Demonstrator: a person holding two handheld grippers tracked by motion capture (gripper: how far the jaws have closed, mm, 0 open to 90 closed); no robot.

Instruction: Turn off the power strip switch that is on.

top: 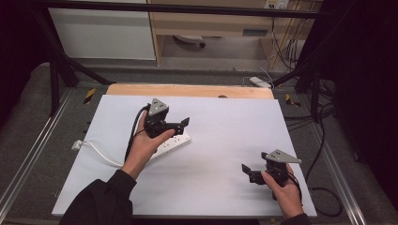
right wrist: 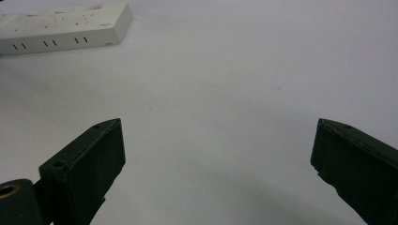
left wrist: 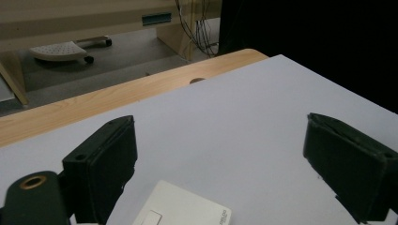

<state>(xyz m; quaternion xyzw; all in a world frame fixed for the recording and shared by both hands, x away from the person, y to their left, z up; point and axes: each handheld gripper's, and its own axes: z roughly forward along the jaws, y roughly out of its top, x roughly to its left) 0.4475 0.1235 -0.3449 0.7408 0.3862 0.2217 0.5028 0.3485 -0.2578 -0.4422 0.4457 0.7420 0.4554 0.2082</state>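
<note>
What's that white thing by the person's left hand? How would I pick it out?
Start at the big white board on the table. On its left half, under the left tongs, lies a white power strip trailing a white cord; it is the board's one loose item.

We see a white power strip [top: 171, 143] with a white cord [top: 101, 154], its side marked by small dark slots, lying on a pale, plain lavender-white table [top: 211, 154] whose far edge shows a light wood-grain strip [top: 187, 90]. Both the left gripper [top: 180, 124] and the right gripper [top: 248, 172] are black, each topped by a grey plate. The person's sleeves [top: 101, 201] are black. The floor [top: 28, 131] around is dark grey, with yellow-and-black striped tape [top: 89, 95].
</note>
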